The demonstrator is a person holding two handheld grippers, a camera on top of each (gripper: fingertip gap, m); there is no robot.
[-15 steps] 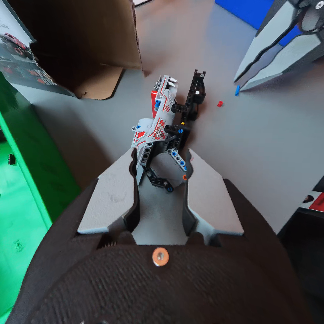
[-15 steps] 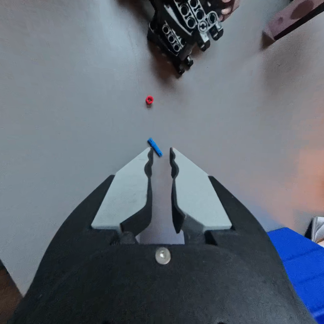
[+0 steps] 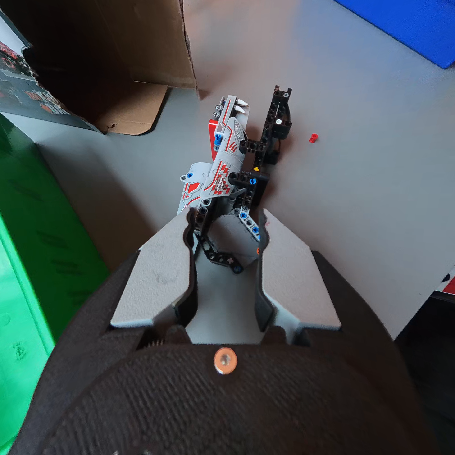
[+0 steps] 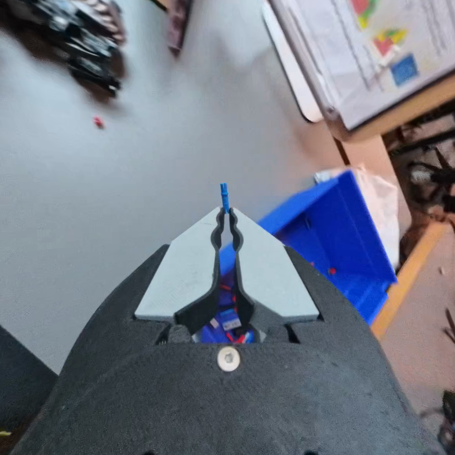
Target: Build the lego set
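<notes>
Right gripper (image 4: 227,209): fingers drawn almost together at the tips, pinching a small blue pin (image 4: 224,197) by its lower end; the pin sticks out straight ahead toward 12 o'clock, lifted clear of the table.
Left gripper (image 3: 225,213): jaws spread wide on either side of the near end of the lego model (image 3: 234,170); whether the finger pads touch it cannot be told.
Lego model: lies on the grey table (image 3: 357,221) at 12 o'clock from the left gripper, with grey panels bearing red stripes on its left side and a black beam frame with blue pins on its right.
Red piece (image 3: 313,138): loose on the table, at 2 o'clock from the model and apart from it.
Writing: a sticker on a grey panel of the model carries lettering; a printed box (image 3: 22,81) at 10 o'clock and a board with coloured diagrams (image 4: 384,49) also bear print.
Left wrist view only: open cardboard box (image 3: 110,61) at 11 o'clock, green bin (image 3: 29,234) at 9 o'clock, the model in sharp detail.
Right wrist view only: the held pin, a blue bin (image 4: 344,234) of parts at 3 o'clock of the fingertips, the model blurred at 10 o'clock (image 4: 83,46), the red piece (image 4: 98,121) below it.
</notes>
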